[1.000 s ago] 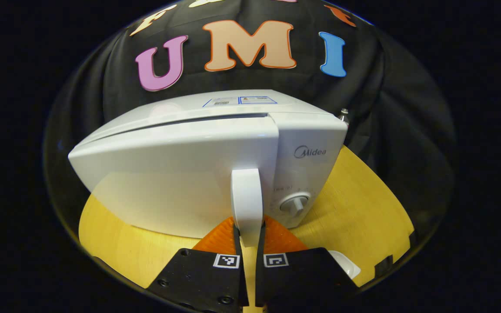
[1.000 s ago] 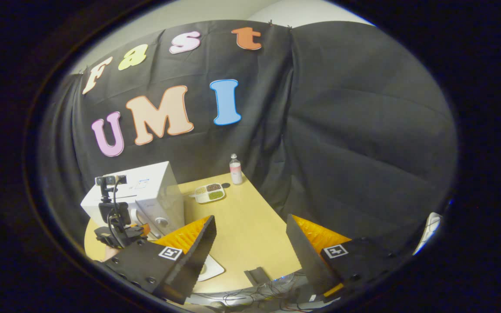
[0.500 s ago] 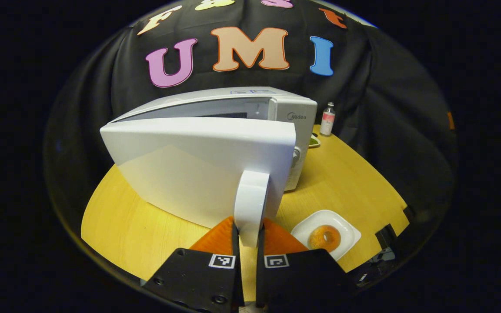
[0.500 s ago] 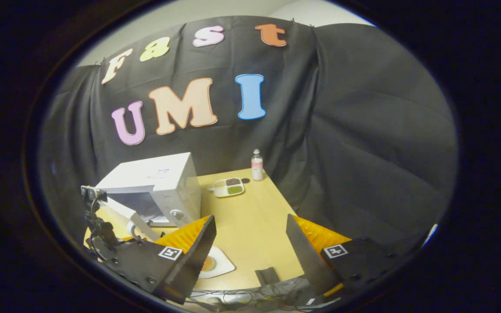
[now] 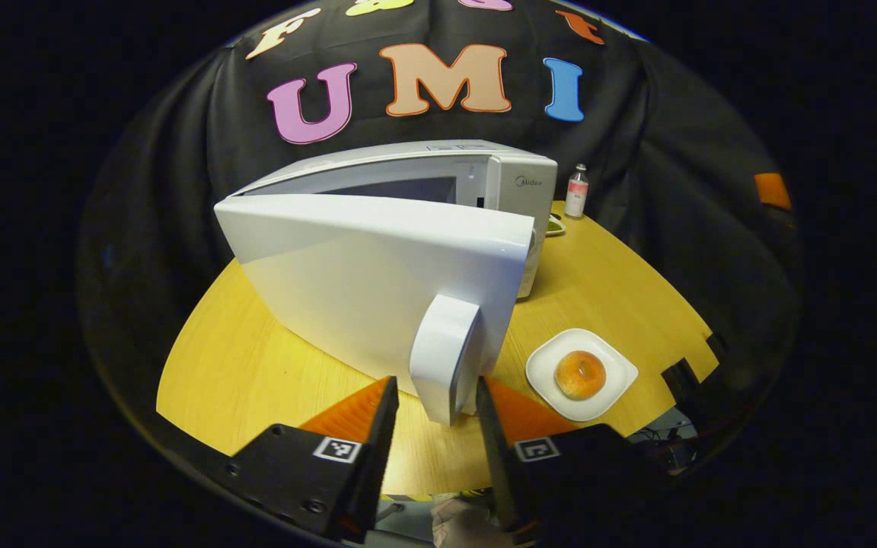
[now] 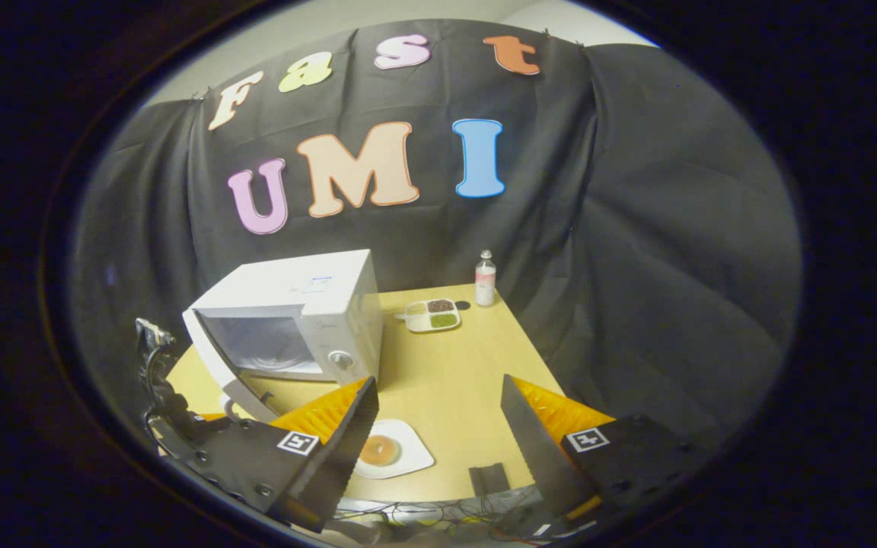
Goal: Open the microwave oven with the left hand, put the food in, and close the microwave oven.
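- Right now the desk (image 6: 454,380), a pale wooden top, carries everything, with the black cloth wall hanging behind its far edge.
- Toward the far left corner of the desk stands the white microwave (image 6: 309,293), its cavity showing.
- Its door (image 5: 377,281) is swung well out on the left hinge, and the upright white handle (image 5: 444,358) sits at the door's free edge.
- At the desk's near edge, the left gripper (image 5: 429,415) has its fingers spread, one on each side of the handle's lower end, with a gap showing on both sides, so they are not pinching it.
- Off the near right of the desk, held high, the right gripper (image 6: 438,415) has its fingers spread wide on nothing.
- By the near edge, right of the open door, lies a square white plate (image 5: 582,373) with the doughnut (image 5: 580,374) in its middle, outside the microwave.
- Along the far edge rests a small divided tray (image 6: 432,315), just beside a little bottle (image 6: 486,278) near the far right corner.
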Available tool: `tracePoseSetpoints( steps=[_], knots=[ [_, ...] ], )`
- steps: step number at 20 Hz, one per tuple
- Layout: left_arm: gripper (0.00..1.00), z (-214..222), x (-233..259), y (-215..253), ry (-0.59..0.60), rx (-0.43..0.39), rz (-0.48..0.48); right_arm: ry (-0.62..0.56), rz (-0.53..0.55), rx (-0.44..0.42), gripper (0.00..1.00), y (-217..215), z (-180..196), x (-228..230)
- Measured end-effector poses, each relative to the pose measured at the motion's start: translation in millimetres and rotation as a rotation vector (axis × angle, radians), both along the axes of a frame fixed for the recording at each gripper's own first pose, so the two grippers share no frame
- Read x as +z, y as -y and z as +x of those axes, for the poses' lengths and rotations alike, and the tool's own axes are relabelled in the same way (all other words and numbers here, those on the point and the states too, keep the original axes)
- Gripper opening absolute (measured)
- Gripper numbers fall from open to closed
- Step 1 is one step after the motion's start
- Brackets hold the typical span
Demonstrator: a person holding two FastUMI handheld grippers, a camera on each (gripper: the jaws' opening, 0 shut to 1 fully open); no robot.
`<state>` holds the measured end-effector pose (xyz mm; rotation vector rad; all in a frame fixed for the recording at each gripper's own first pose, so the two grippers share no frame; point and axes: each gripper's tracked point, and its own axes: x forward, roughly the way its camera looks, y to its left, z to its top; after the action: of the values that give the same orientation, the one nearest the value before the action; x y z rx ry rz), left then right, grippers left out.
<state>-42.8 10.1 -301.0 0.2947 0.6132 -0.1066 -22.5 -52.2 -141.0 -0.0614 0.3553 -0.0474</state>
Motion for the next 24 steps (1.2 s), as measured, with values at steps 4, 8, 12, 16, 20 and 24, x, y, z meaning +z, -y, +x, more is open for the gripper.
tracePoseSetpoints(
  steps=[4,8,12,16,20,24],
  knots=[
    [0.94,-11,10,-19,0.012,0.036,0.011,-0.013,-0.008,0.036,1.00,-15,1,-6],
    [0.94,-16,13,-32,0.014,0.100,-0.057,-0.020,-0.012,0.068,0.97,-28,1,-9],
    [0.96,-26,13,-40,0.005,0.150,-0.113,-0.028,-0.015,0.079,0.97,-33,2,-12],
    [0.96,-41,13,-56,-0.004,0.199,-0.132,-0.052,-0.017,0.085,1.00,-36,5,-25],
    [0.96,-66,20,-81,-0.001,0.278,-0.134,-0.107,-0.025,0.103,0.97,-41,13,-51],
    [0.96,-88,27,-112,0.009,0.371,-0.141,-0.192,-0.022,0.133,0.98,-52,19,-85]
  ],
)
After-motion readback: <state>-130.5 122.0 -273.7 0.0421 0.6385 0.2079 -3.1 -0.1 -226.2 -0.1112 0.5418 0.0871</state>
